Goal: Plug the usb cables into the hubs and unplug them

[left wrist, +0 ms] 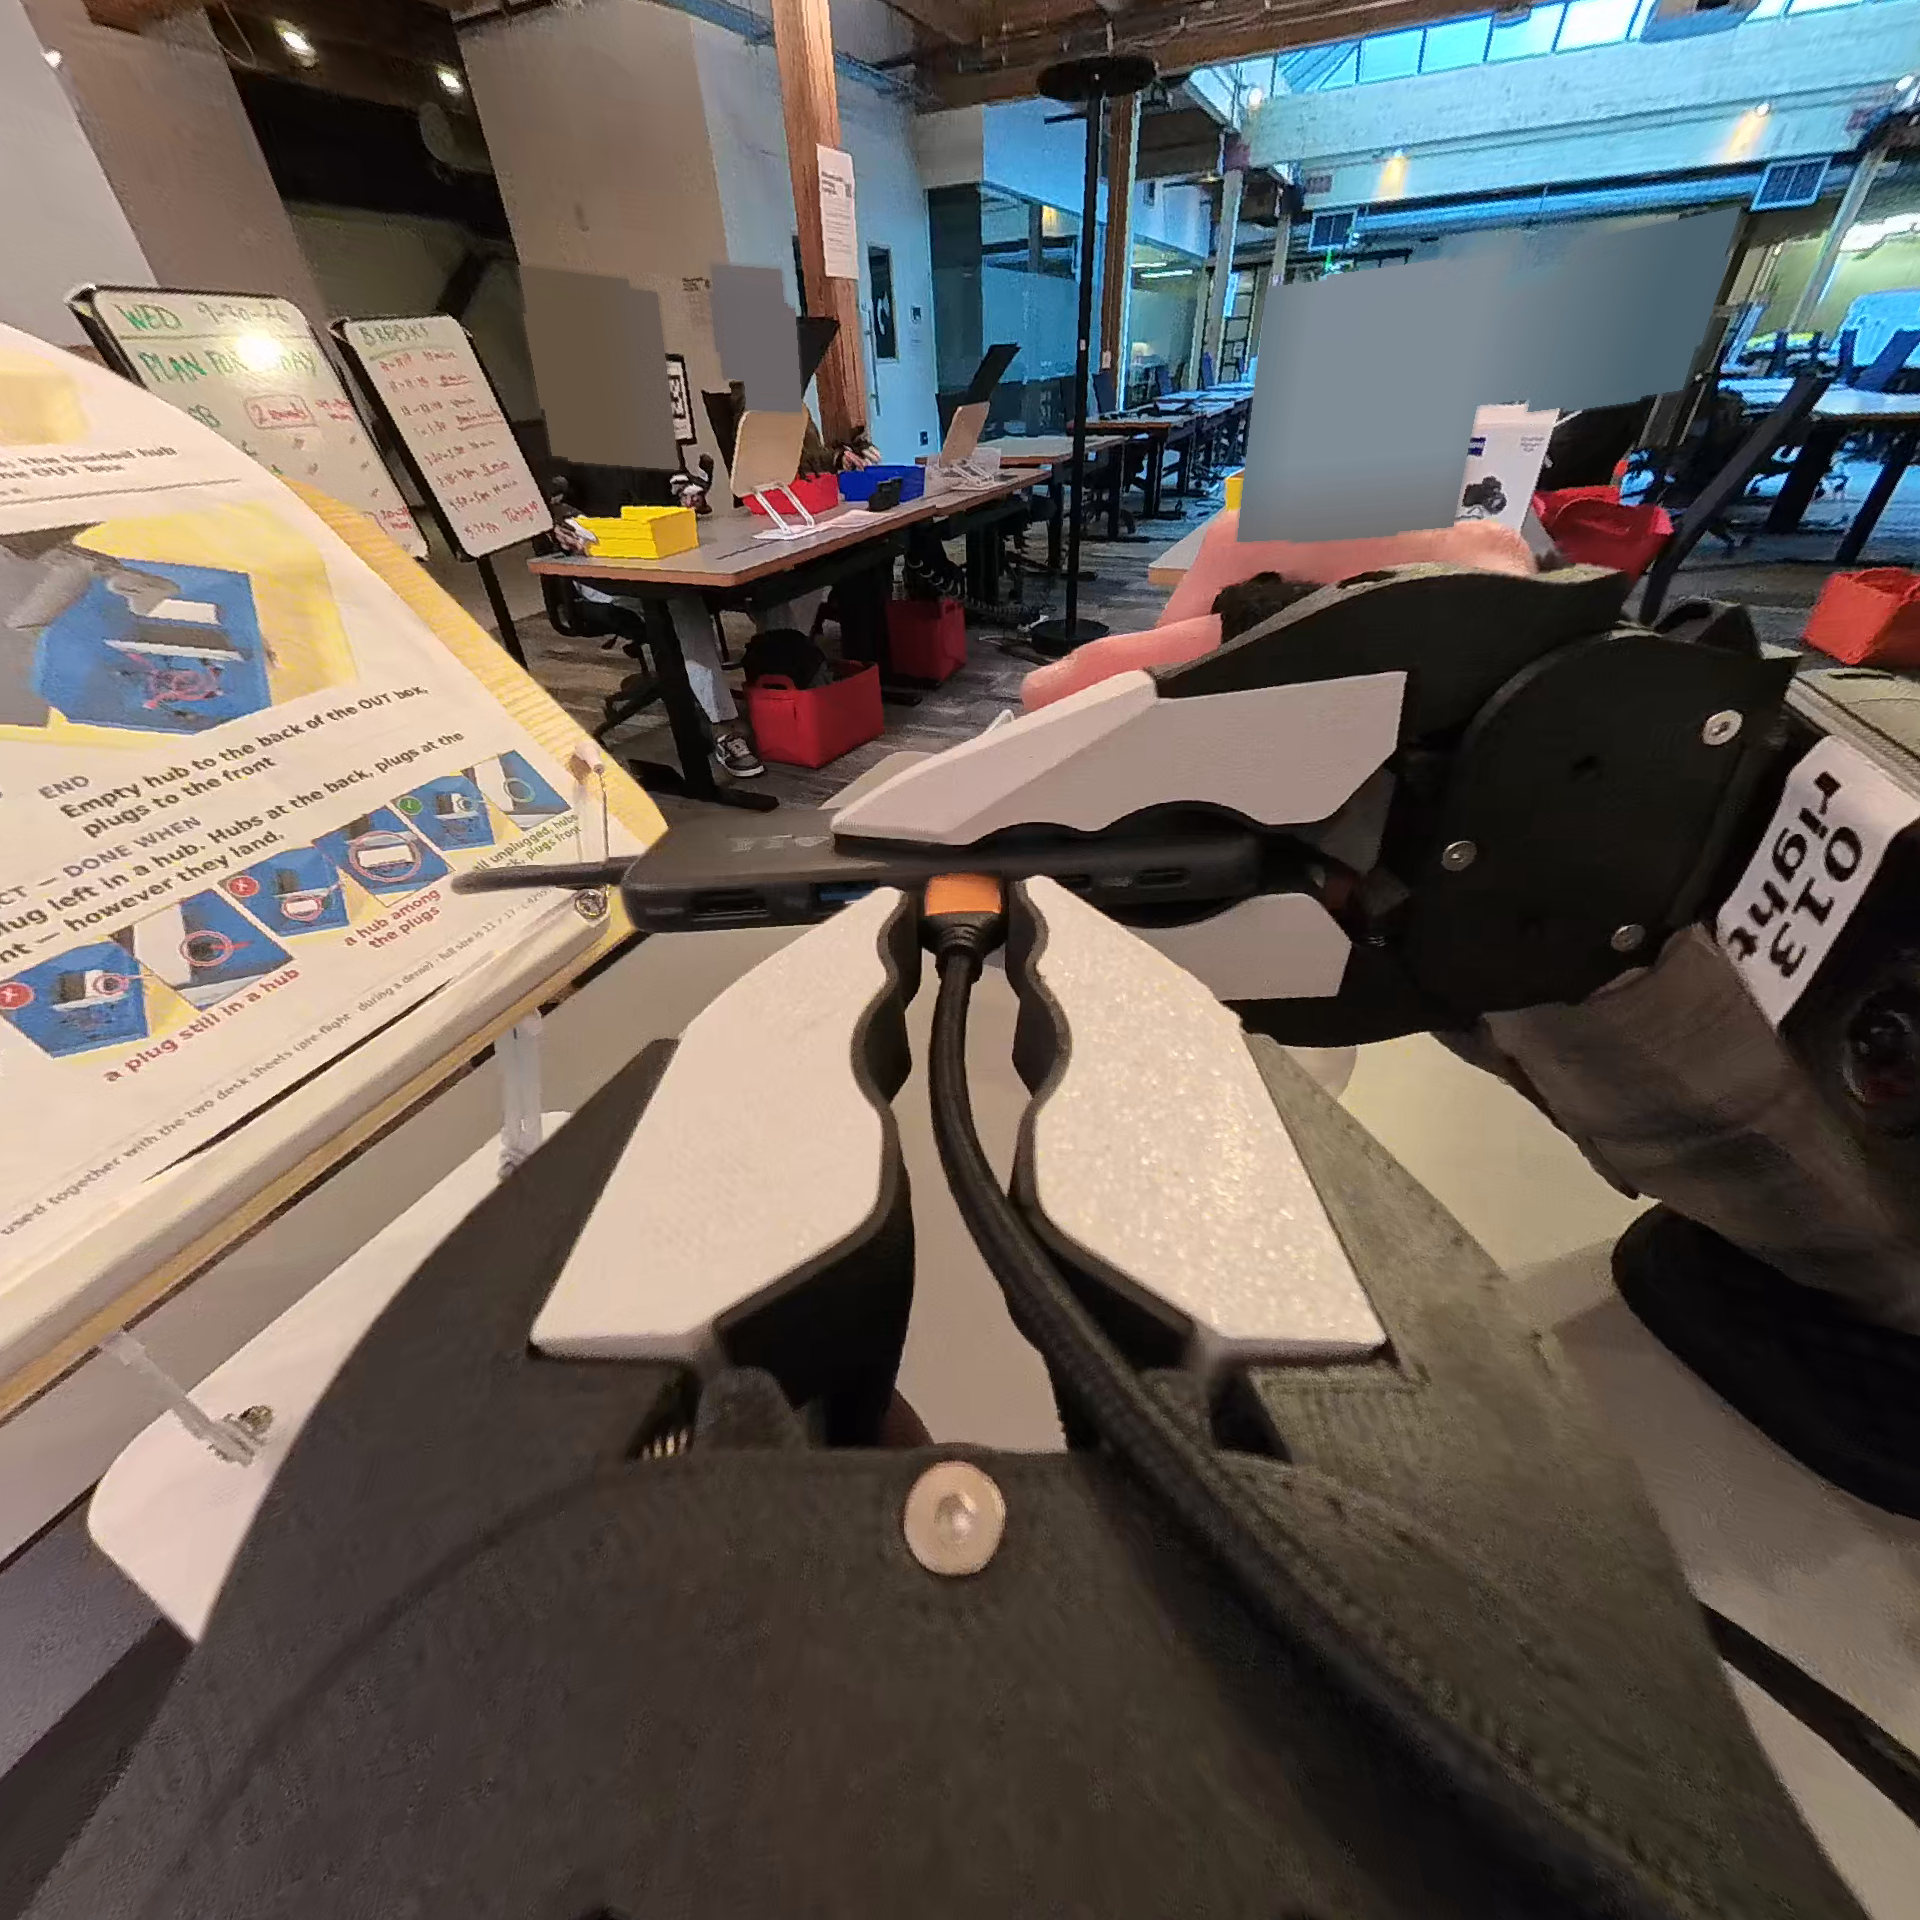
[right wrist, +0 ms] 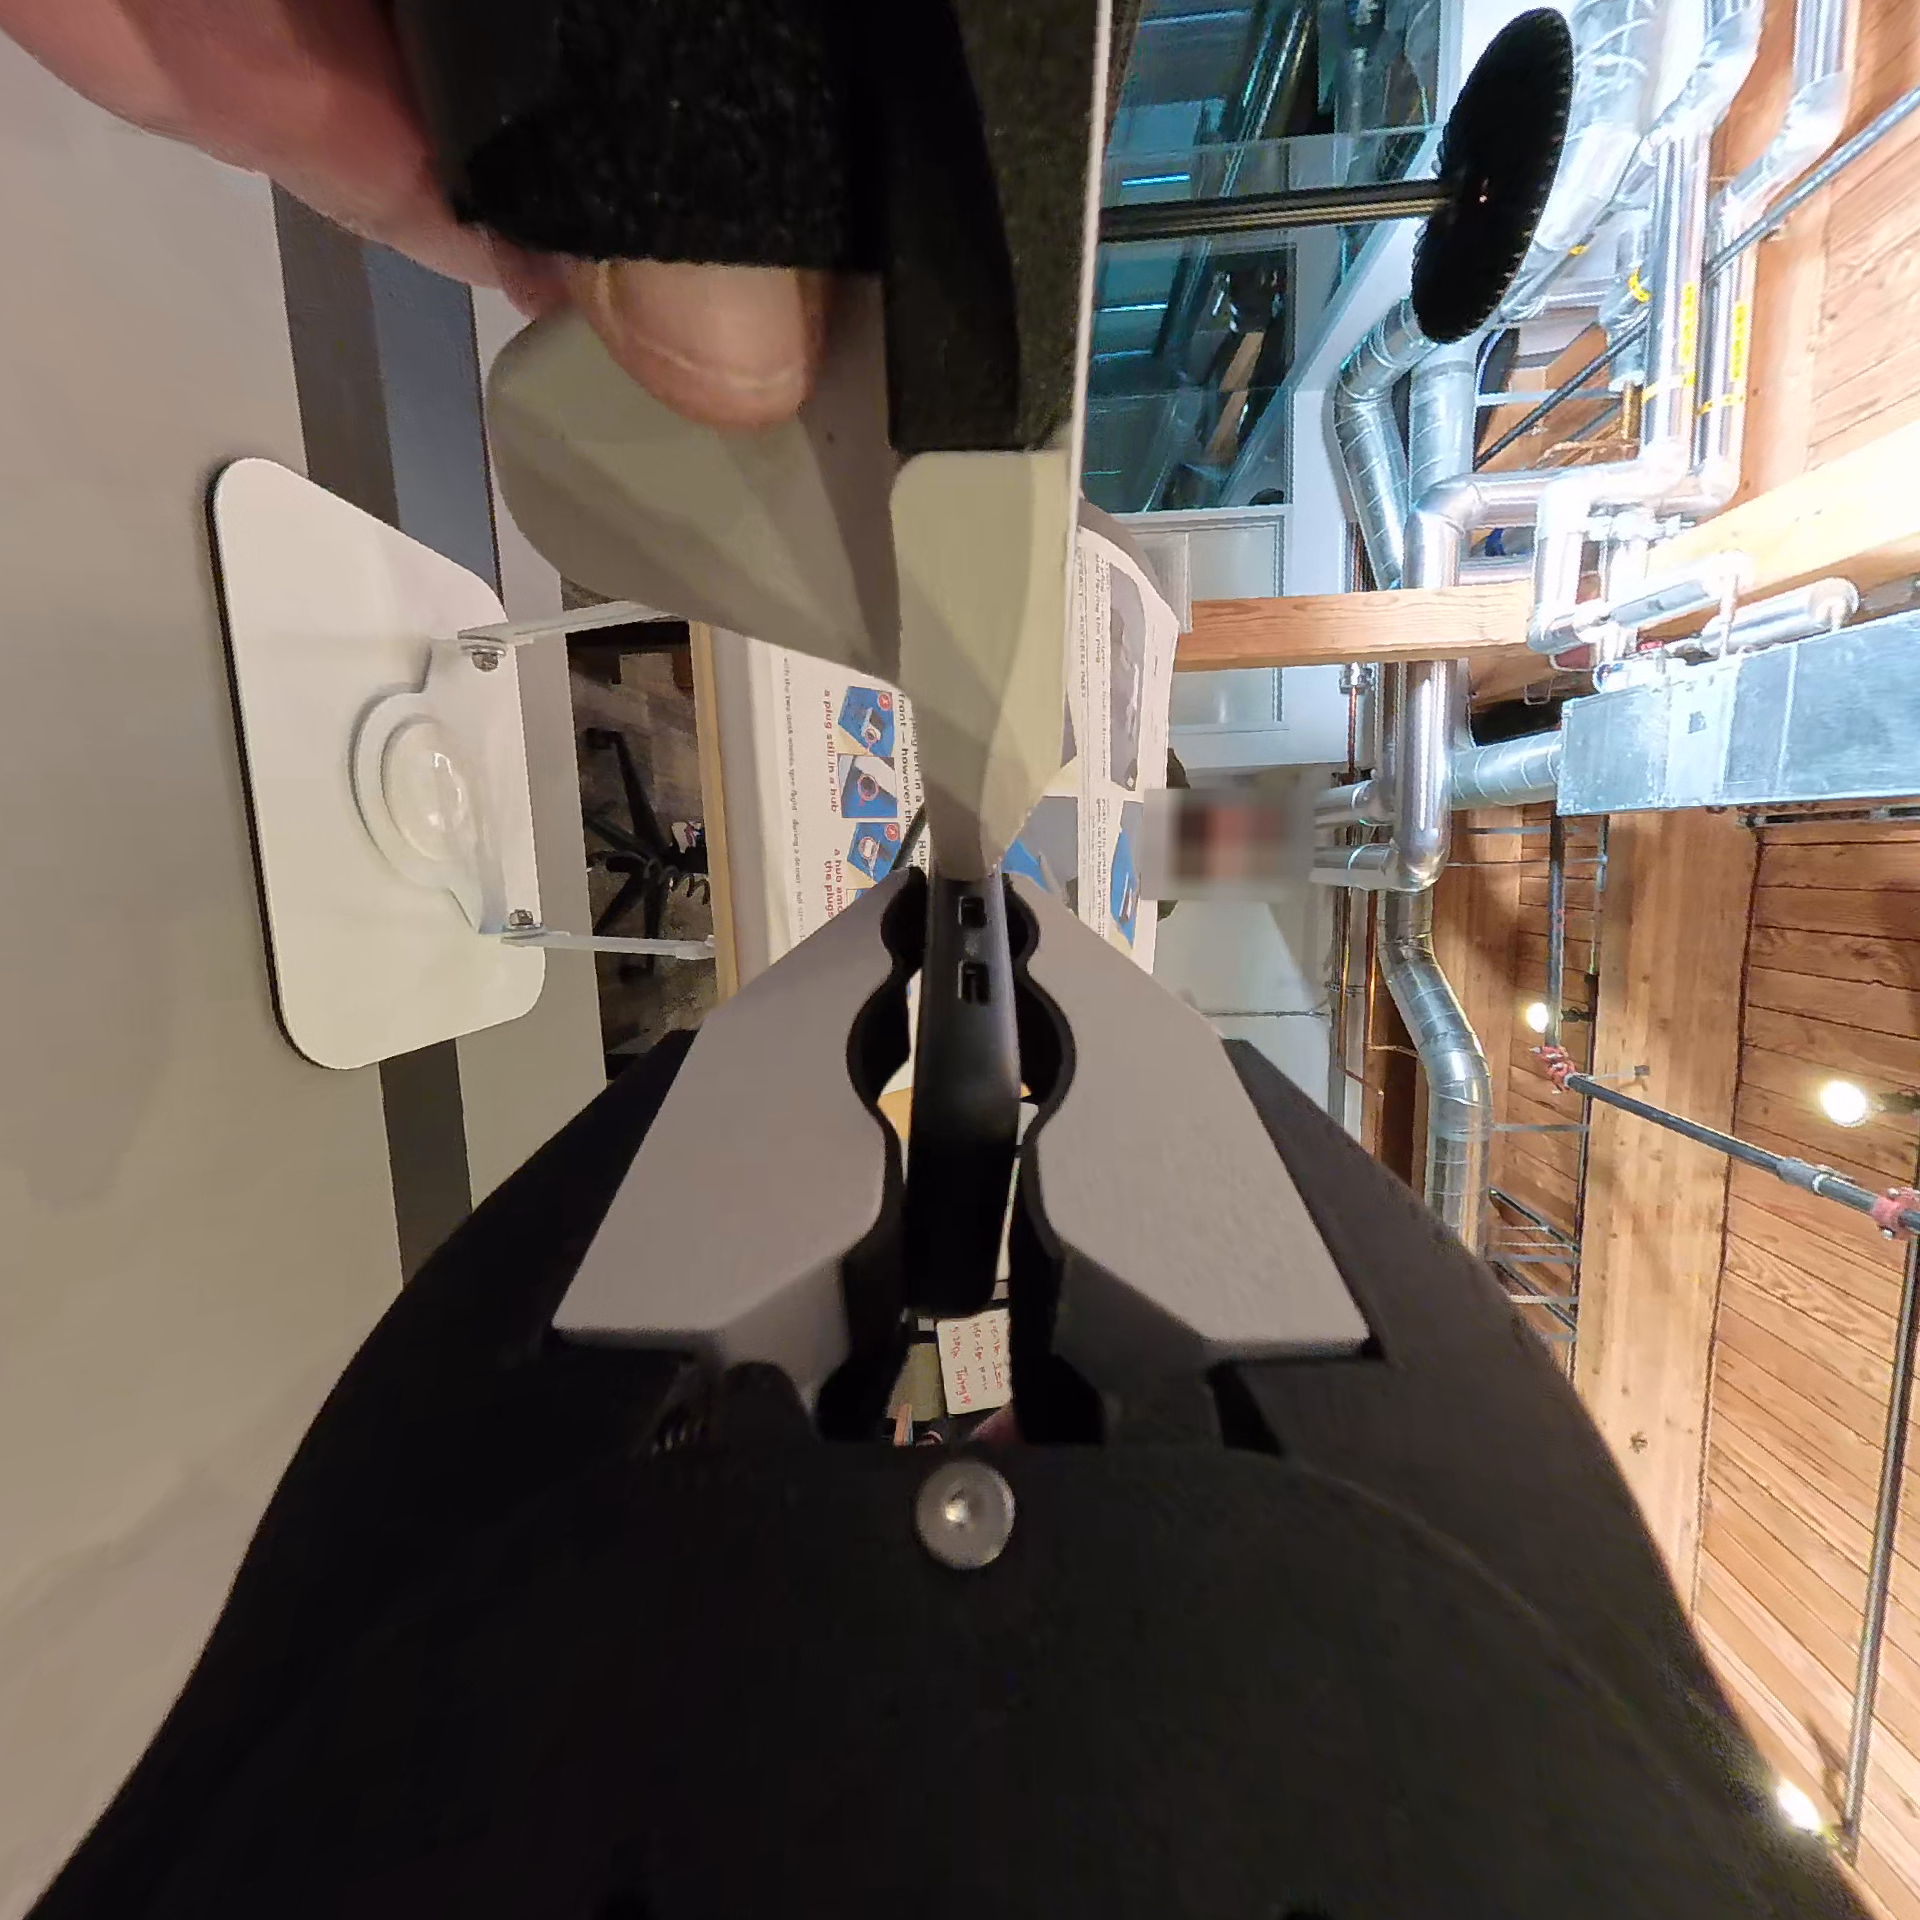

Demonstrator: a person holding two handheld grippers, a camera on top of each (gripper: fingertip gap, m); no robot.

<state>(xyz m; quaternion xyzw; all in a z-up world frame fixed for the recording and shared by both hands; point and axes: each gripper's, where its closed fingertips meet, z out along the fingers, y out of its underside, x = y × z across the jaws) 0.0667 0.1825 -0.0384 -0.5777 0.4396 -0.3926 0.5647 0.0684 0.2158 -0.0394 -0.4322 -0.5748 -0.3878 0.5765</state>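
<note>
In the left wrist view my left gripper [left wrist: 961, 914] is shut on the orange USB plug [left wrist: 963, 902] of a black braided cable [left wrist: 987, 1164]. The plug's orange body meets the side of a dark grey hub [left wrist: 769, 883], and no metal tip shows. My right gripper [left wrist: 935, 862] comes in from the right and is shut on the hub, holding it level above the table. In the right wrist view my right gripper [right wrist: 961, 894] clamps the hub [right wrist: 961, 1039] edge-on. The left gripper's pale fingers [right wrist: 966, 644] come down from above to the hub's end, with a thumb [right wrist: 707, 343] behind them.
An instruction sheet on a tilted stand [left wrist: 260, 831] is close on the left. The stand's white base plate [right wrist: 312, 623] lies on the white table [left wrist: 1455, 1143]. A black round base [left wrist: 1766, 1351] sits at the right. Desks with coloured bins [left wrist: 644, 530] stand far behind. Less than 4 cm separates the two grippers' tips.
</note>
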